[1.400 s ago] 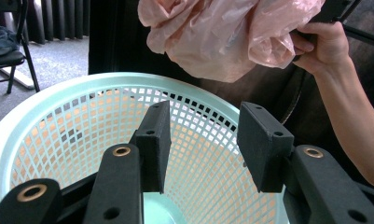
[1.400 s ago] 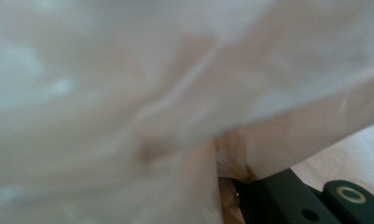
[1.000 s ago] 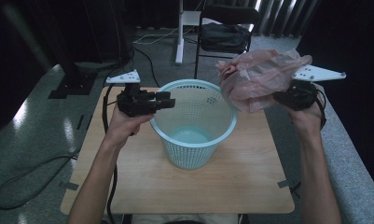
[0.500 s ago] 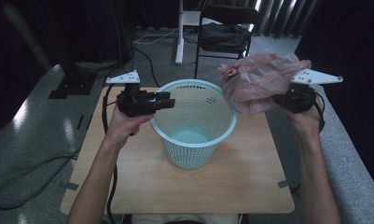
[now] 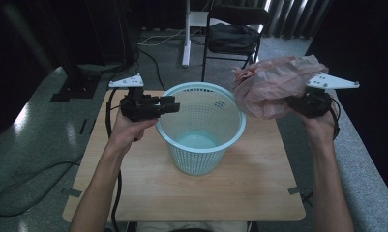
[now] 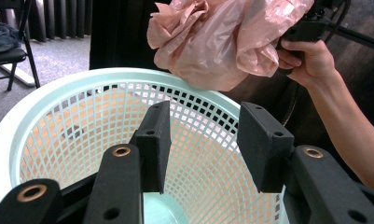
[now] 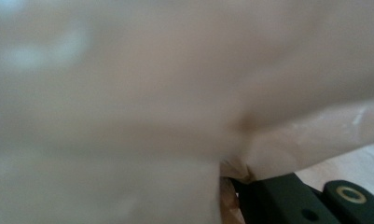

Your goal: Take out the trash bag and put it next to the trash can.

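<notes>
The pink bag [image 5: 274, 87] hangs bunched in the upper right of the high view, clear of the table [image 5: 259, 193], just right of and above the rim of the basket [image 5: 201, 126] that stands mid-frame. The right gripper [image 5: 298, 102] has its fingers clenched on a fold of the bag; in the right gripper view the film [image 7: 128, 93] lies blurred right up against the lens, with one black finger [image 7: 278, 196] at the lower right pinching its edge. The left gripper [image 5: 170, 105] sits at the left rim of the basket. In the left gripper view its fingers [image 6: 154, 140] stand apart, released, one on each side of the mesh wall and not pressing on it.

The step in hand looks like lining the basket with the bag. To do it well, the right gripper should carry the bundle over the middle of the opening and lower it until the loose bulk drops inside, keeping its pinch so the mouth stays up near the rim. The left fingers could first close on the rim to steady the light basket, which would slide or tip easily if the film drags on it. Thin film clings and balloons, so a slow descent helps; then the left gripper can take the free edge and draw it over the rim opposite.
</notes>
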`<state>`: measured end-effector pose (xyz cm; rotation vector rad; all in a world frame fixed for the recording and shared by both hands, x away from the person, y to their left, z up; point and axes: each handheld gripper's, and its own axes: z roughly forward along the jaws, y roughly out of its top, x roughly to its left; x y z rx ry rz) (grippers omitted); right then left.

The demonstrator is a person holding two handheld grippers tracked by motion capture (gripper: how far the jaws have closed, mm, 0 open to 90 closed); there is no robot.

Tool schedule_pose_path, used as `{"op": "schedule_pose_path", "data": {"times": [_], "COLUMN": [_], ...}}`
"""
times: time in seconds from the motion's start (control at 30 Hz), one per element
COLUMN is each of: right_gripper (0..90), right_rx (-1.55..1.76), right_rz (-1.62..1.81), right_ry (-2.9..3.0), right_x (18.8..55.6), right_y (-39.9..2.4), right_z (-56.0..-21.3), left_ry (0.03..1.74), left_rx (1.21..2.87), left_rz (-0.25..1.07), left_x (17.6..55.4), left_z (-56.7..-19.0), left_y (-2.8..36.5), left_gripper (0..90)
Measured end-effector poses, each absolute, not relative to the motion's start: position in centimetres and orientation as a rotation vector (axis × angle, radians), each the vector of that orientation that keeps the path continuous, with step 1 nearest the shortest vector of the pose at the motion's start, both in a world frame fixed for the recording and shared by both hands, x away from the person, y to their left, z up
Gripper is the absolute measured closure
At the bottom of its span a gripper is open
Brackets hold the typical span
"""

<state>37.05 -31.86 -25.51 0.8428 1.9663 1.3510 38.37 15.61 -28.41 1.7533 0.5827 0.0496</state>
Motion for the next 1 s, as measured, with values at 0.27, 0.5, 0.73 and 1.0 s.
{"op": "schedule_pose_path", "data": {"times": [0.27, 0.5, 0.73, 1.0], "right_gripper": [85.8, 85.7, 85.7, 85.6], "right_rx": [0.877, 0.916, 0.957, 0.986], "right_rz": [1.284, 1.258, 1.248, 1.216], "right_ry": [1.949, 1.96, 1.972, 1.993], "right_x": [37.0, 37.6, 38.0, 38.7], "right_y": [-32.5, -32.8, -32.9, -32.3], "right_z": [-26.0, -27.6, -28.9, -30.7], "left_ry": [0.582, 0.584, 0.593, 0.593], "left_rx": [1.757, 1.757, 1.743, 1.74], "left_rz": [0.048, 0.061, 0.079, 0.082], "left_x": [38.4, 38.4, 38.3, 38.3], "left_z": [-28.5, -28.6, -28.7, -28.7], "left_y": [15.4, 15.3, 15.6, 15.6], "left_gripper": [54.4, 51.3, 49.3, 48.4]}}
